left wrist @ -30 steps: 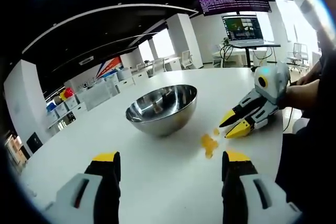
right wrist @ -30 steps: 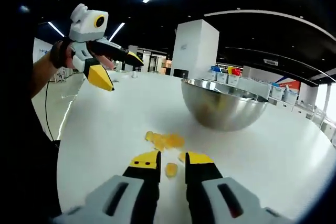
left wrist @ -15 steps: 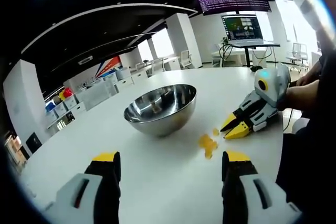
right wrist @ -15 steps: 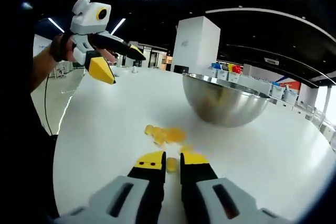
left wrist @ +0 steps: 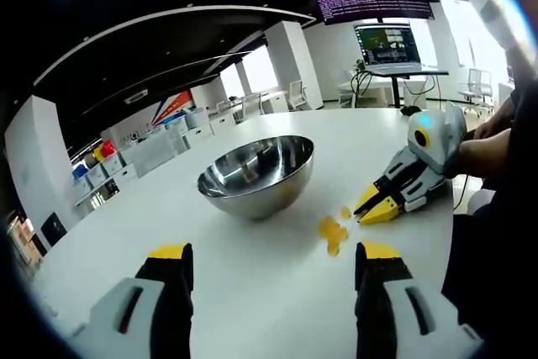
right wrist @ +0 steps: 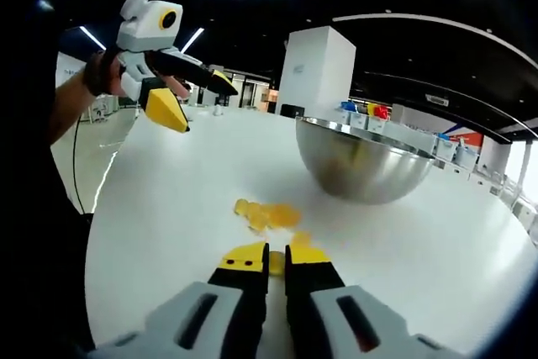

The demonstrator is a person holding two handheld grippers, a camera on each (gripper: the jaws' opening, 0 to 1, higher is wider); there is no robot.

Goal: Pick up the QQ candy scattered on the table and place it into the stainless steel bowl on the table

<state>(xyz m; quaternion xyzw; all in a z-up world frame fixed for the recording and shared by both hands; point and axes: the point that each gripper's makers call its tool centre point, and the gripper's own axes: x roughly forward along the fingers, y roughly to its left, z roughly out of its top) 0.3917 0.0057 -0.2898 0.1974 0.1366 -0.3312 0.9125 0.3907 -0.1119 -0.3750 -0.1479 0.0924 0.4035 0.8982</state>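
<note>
Bowl (left wrist: 256, 176): polished steel, mirror-glossy, smooth; outer wall reflects room & the white surface (left wrist: 277, 292). In right gripper view the bowl (right wrist: 366, 164) shows same bright sheen w/ soft light streaks.

Surface: smooth white, semi-matt w/ faint sheen, no grain or texture visible.

Candy (left wrist: 333, 229): translucent yellow-orange, gel-like, slightly glossy; clump (right wrist: 265, 214) looks soft & wet-shiny in right gripper view.

Left gripper (left wrist: 267, 268): hard plastic, black jaws w/ yellow tips, white-grey bodies, matt to satin. Right gripper (right wrist: 276, 254): same plastic, yellow tips smooth, black parts dull; one candy piece (right wrist: 276, 263) between the tips, amber, semi-clear.
</note>
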